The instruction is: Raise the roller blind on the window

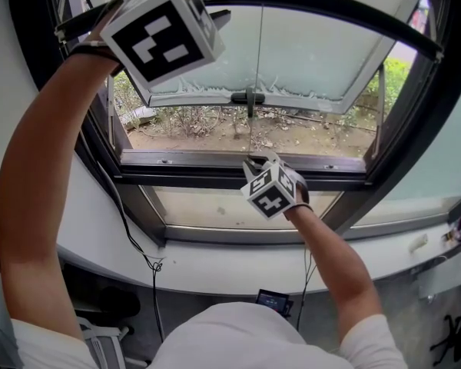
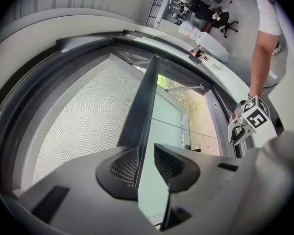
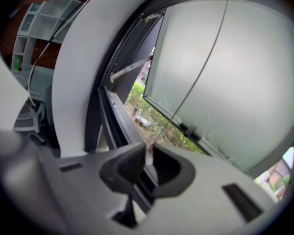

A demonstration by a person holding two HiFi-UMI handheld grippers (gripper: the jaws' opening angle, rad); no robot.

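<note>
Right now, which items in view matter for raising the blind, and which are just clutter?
Job: roller blind; its pull cord; right gripper clamped on it.
Clutter: small screen device below the sill; office chair; shrubs outside.

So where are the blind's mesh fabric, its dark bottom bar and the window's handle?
blind fabric (image 2: 73, 131), left gripper view, middle of the pale weave.
dark bottom bar (image 2: 142, 106), left gripper view, midway along its length.
window handle (image 1: 248, 98), head view, the black grip at the pane's lower edge.
</note>
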